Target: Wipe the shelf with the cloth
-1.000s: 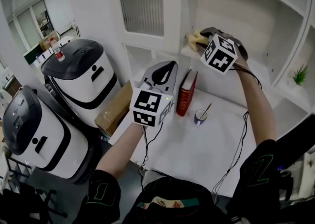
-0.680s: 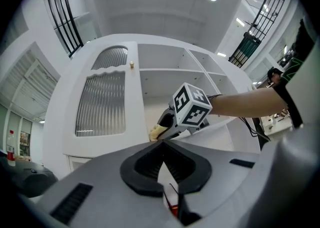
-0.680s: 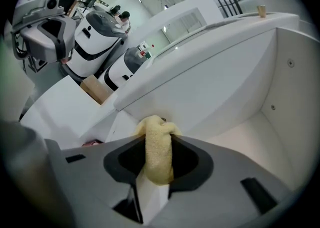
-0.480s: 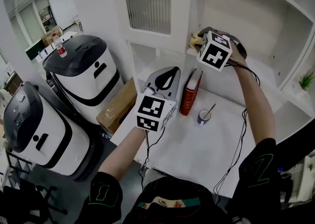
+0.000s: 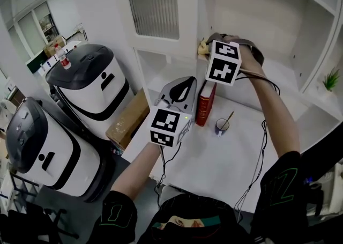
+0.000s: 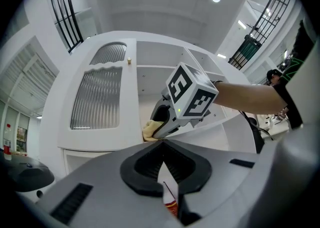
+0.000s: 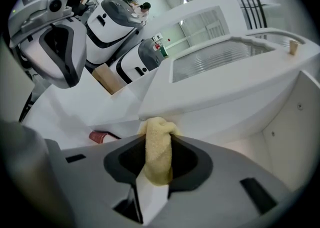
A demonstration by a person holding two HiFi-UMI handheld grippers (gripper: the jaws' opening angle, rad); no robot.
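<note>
White shelving unit standing over a white table (image 5: 214, 168); ribbed cabinet door (image 5: 155, 4) at upper left, open shelf (image 5: 278, 74) running right toward a small plant (image 5: 330, 80). Two white-and-black machines (image 5: 88, 84) and a cardboard box (image 5: 127, 119) sitting on the floor at left. On the table: a red book (image 5: 204, 103) standing upright, and a mug (image 5: 220, 126) just beside it with a utensil sticking out.

Right gripper (image 5: 213, 43) is clamping a yellow cloth (image 7: 157, 152) between its jaws. A wad of it is bulging out past the tips and pressing at the far left end of the shelf, against the upright beside the cabinet door. The arm is reaching up and across to get there.

Left gripper (image 5: 181, 83) is hovering low over the table, near the book. Its jaws are closed together with nothing in them, and it is taking no part in the work.

Step in hand, as I judge it: wiping is under way, with the cloth sitting at the left end of the shelf. Most of the board to the right is lying open to a pass.

The next move is probably calling for a steady drag rightward along the shelf. That means keeping downward pressure on the wad, holding the grip firm so the cloth is not slipping free, and stopping short of the plant.
</note>
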